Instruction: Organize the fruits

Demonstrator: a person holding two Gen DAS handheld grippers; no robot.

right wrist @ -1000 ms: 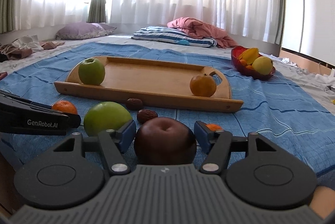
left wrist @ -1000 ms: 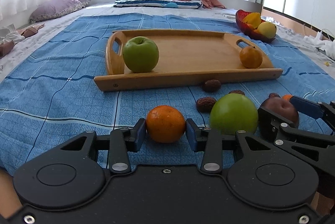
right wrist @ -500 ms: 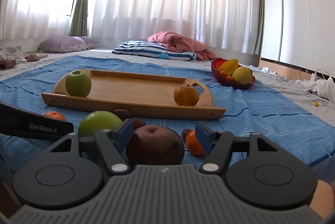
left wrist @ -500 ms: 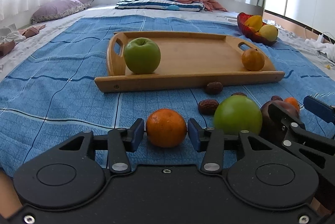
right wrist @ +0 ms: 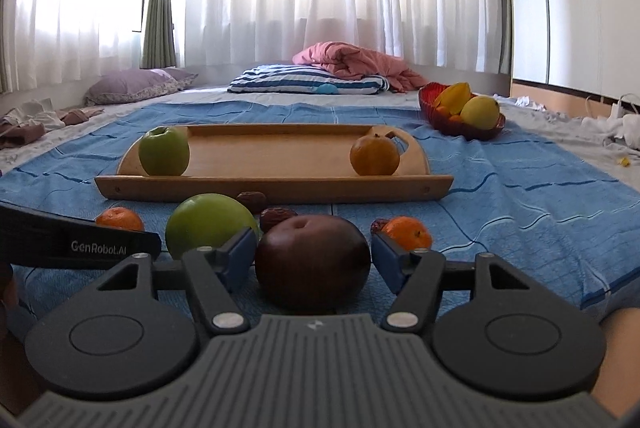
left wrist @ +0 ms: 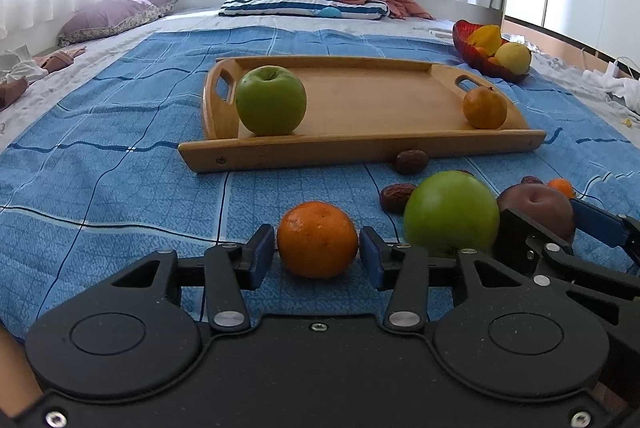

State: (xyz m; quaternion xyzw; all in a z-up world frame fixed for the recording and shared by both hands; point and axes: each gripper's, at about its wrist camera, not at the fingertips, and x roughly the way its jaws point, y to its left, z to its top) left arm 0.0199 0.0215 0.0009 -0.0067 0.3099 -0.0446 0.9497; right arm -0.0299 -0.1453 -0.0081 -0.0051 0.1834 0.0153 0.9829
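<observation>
A mandarin (left wrist: 317,239) rests on the blue blanket between the pads of my left gripper (left wrist: 316,257), with a thin gap on each side; the gripper is open. A dark red apple (right wrist: 312,262) sits on the blanket between the pads of my right gripper (right wrist: 313,255), whose jaws are opening and stand clear of it. A loose green apple (left wrist: 451,214) lies between the two grippers. The wooden tray (left wrist: 360,150) beyond holds a green apple (left wrist: 271,100) at its left end and an orange fruit (left wrist: 485,107) at its right.
Dark dates (left wrist: 410,161) lie just before the tray's front rim. A small mandarin (right wrist: 408,233) sits right of the red apple. A red bowl (right wrist: 436,118) of fruit stands at the back right. Pillows and a pink quilt lie by the curtains.
The left pads, which touched the mandarin, have eased apart from it. The right pads narrowed on the red apple, then widened again. The fruit has not moved.
</observation>
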